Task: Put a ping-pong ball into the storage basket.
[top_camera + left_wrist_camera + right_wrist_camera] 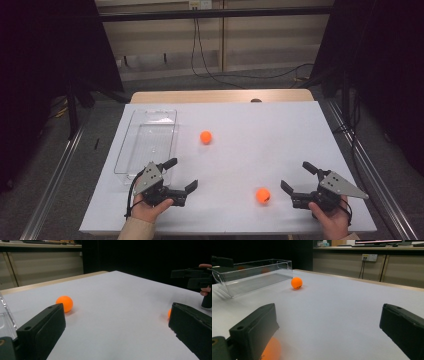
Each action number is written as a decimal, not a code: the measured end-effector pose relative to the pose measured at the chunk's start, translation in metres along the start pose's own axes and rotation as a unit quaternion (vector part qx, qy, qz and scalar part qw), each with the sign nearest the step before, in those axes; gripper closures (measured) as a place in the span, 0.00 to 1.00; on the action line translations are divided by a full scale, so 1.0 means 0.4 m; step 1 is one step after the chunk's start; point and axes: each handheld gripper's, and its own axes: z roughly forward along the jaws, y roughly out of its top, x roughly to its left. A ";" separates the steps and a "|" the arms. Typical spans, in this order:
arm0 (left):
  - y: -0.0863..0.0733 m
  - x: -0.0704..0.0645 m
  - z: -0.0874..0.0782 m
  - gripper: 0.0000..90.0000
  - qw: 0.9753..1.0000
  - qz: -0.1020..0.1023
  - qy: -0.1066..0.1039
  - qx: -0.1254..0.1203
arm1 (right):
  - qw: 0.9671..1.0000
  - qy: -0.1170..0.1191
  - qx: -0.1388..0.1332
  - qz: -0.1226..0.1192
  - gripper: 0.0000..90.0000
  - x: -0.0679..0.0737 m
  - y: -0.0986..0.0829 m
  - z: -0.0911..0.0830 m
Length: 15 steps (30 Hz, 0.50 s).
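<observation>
Resting low near the table's near edge, both grippers are held with jaws wide apart & nothing between them, prob. so a ball can be scooped up next. The right gripper (296, 181) is aimed at the near ball (263, 195), just beside its jaw tip. The left gripper (182, 175) sits by the clear bin (125, 159), which is kept empty, likely for the balls. The far ball (206, 137) lies close beside the bin.

Count: 2 orange balls, 1 bin, 2 grippers.

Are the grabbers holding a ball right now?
No. Both the left gripper and right gripper are open and hold nothing; the two balls lie on the table.
</observation>
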 end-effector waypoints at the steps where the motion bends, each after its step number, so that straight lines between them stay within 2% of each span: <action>1: 0.000 -0.002 0.003 0.01 1.000 -0.001 -0.003 0.000 | 1.000 0.000 0.000 0.000 0.01 0.000 0.000 0.000; 15: 0.002 -0.029 0.040 0.01 1.000 0.008 -0.021 0.014 | 1.000 0.004 0.000 -0.001 0.01 0.002 0.000 0.003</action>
